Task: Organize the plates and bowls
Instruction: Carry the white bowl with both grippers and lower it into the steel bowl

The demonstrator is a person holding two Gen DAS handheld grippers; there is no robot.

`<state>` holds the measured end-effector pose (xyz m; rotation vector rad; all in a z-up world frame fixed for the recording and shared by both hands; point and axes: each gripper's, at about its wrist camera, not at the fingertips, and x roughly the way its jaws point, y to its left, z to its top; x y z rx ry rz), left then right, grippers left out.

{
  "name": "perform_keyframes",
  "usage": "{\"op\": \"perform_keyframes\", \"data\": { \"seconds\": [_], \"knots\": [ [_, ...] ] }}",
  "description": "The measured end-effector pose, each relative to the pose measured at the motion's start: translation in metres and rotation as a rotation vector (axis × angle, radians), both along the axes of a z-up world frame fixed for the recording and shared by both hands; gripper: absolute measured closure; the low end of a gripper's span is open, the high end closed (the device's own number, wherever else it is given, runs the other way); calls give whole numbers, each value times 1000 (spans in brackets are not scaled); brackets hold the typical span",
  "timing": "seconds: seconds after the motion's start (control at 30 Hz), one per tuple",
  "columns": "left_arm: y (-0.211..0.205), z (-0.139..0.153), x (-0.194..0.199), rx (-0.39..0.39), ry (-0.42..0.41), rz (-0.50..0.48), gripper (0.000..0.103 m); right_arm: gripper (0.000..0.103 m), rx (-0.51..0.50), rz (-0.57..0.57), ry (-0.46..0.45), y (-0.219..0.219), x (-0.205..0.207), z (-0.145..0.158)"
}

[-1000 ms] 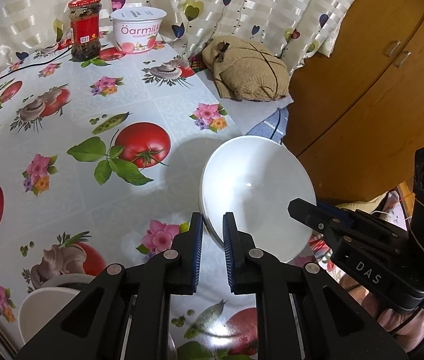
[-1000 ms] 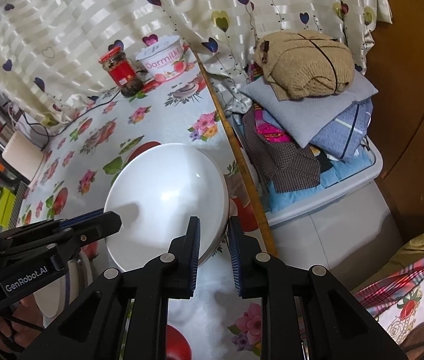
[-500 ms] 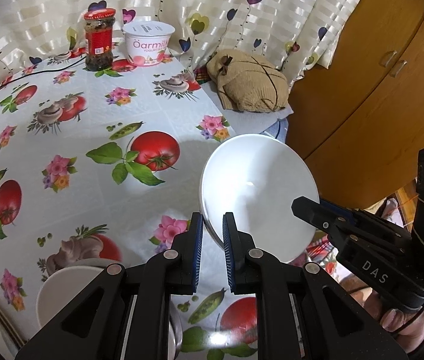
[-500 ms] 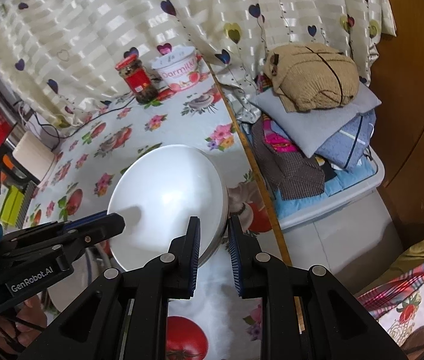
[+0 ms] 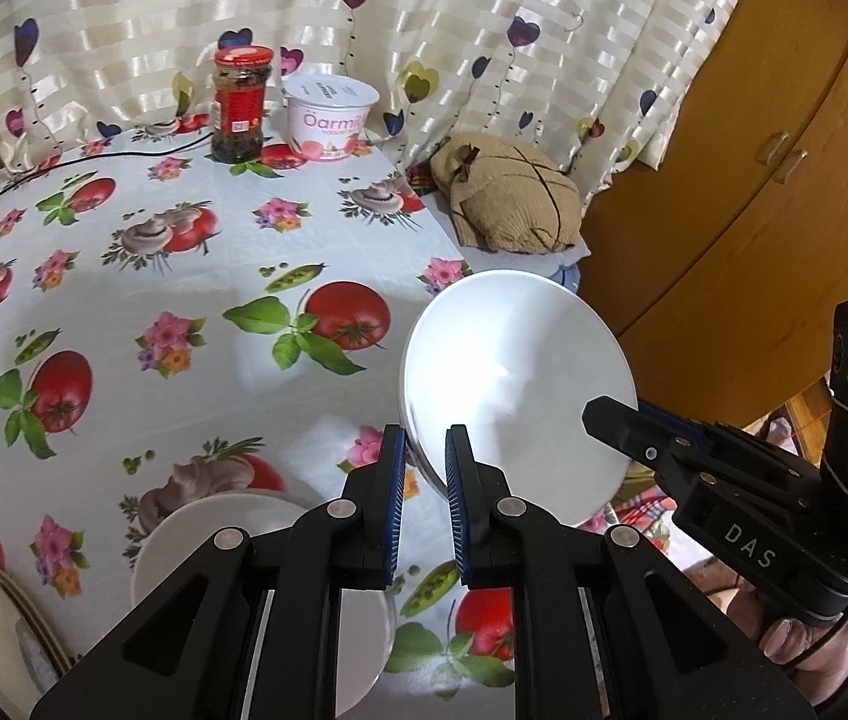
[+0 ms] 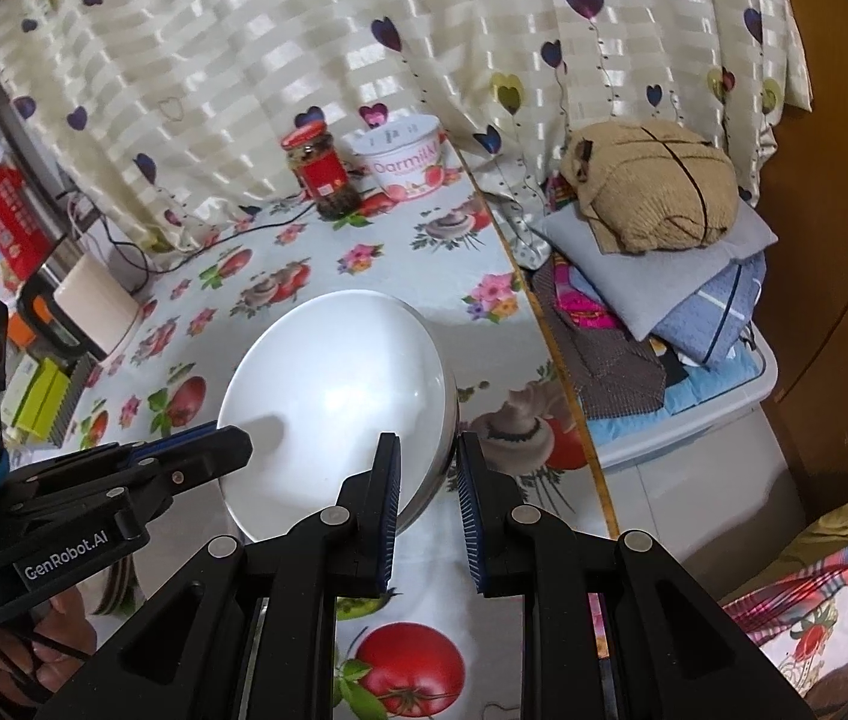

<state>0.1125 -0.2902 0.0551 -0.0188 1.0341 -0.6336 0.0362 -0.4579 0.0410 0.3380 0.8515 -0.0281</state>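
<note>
Both grippers pinch opposite edges of one white bowl (image 5: 514, 384), lifted clear above the flowered tablecloth (image 5: 141, 276). The left gripper (image 5: 425, 483) is nearly closed on its near rim, the right gripper (image 6: 428, 483) likewise on the other side. Below the bowl, more white plates (image 5: 231, 531) lie half hidden behind the left gripper's arms (their number is hard to tell). Beyond the bowl stand a red-lidded jar (image 5: 239, 105) and a yogurt tub (image 5: 330, 117) against a heart-print curtain (image 5: 484, 30); a wooden cupboard (image 5: 784, 180) rises to the side.
</note>
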Motion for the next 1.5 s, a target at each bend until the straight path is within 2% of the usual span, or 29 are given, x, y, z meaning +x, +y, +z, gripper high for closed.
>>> {"op": "perform_keyframes", "data": {
  "seconds": [0.73, 1.5],
  "knots": [
    [61, 12, -14, -24, -18, 89, 89, 84, -28, 99, -24, 57, 2, 18],
    [119, 2, -41, -1, 14, 186, 89, 84, -18, 221, 11, 113, 0, 8]
  ]
}}
